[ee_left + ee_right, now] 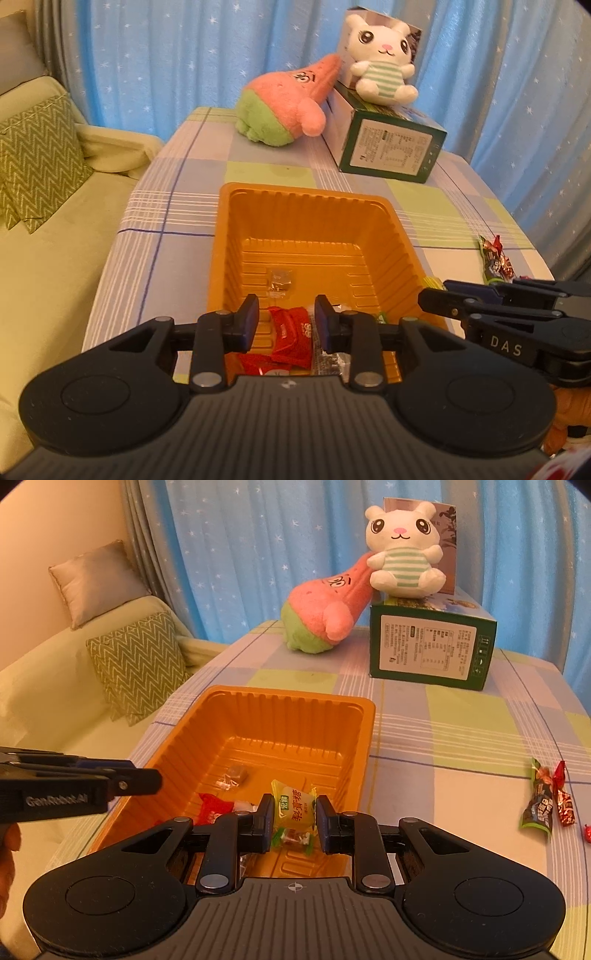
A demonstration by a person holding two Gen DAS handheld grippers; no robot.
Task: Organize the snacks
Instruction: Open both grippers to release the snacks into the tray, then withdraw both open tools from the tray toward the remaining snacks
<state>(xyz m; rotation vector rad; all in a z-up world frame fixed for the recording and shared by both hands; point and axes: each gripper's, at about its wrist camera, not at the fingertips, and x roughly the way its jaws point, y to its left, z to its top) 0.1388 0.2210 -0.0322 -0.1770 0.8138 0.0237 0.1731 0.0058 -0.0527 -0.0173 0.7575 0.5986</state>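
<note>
An orange plastic tray (306, 192) (295, 698) stands on the checked tablecloth. My left gripper (286, 321) hangs over the tray's near end, open. Red snack packets (291, 336) lie in the tray beneath its fingers, and the pads do not press on them. My right gripper (295, 812) is shut on a yellow wrapped candy (295, 806) above the tray's near right part. A clear-wrapped candy (280, 280) (234, 775) lies on the tray floor. Each gripper shows from the side in the other's view: the right gripper (436, 295), the left gripper (147, 775).
Several loose wrapped snacks (543, 801) (495, 258) lie on the cloth right of the tray. At the back sit a pink and green plush (284, 103), a green box (388, 147) and a white bunny plush (384, 62). A sofa with cushions (40, 155) runs along the left.
</note>
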